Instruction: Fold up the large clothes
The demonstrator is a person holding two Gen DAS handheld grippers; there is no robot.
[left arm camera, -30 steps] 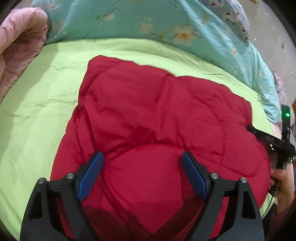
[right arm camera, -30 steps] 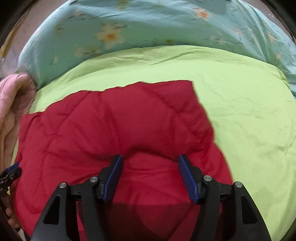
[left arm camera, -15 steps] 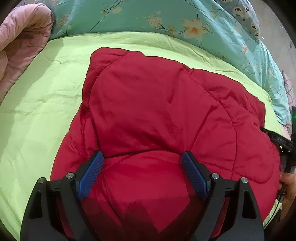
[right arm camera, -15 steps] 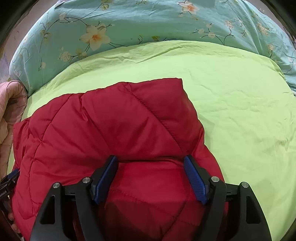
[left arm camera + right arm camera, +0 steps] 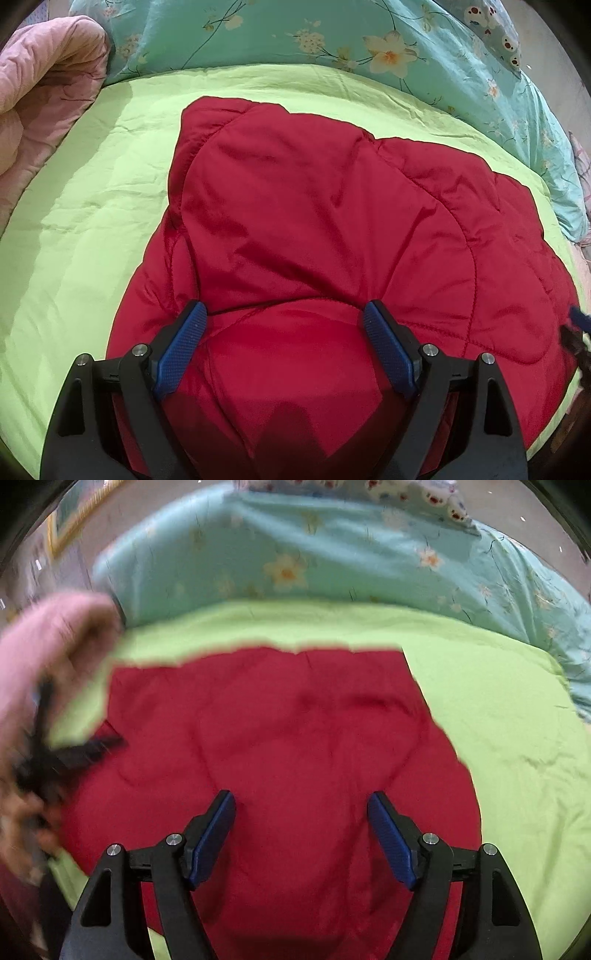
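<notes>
A red padded jacket (image 5: 314,221) lies folded on the bed, its upper layer laid over the lower one. My left gripper (image 5: 284,314) hovers open over its near part, and the blue pads (image 5: 181,350) touch nothing. In the right wrist view the jacket (image 5: 295,720) is blurred by motion. My right gripper (image 5: 301,801) stands over it with its jaws opening; red cloth shows below the gap, but the pads do not press on it. The left gripper (image 5: 48,753) shows as a dark blur at the left edge.
A lime green sheet (image 5: 74,221) covers the bed around the jacket. A pink quilt (image 5: 40,92) is bunched at the far left. A teal floral duvet (image 5: 332,40) runs along the far side and down the right edge.
The right gripper has let the red fold go, widened its jaws and drawn back, so its view is blurred. It has nearly left the left wrist view. The left gripper stays put.
</notes>
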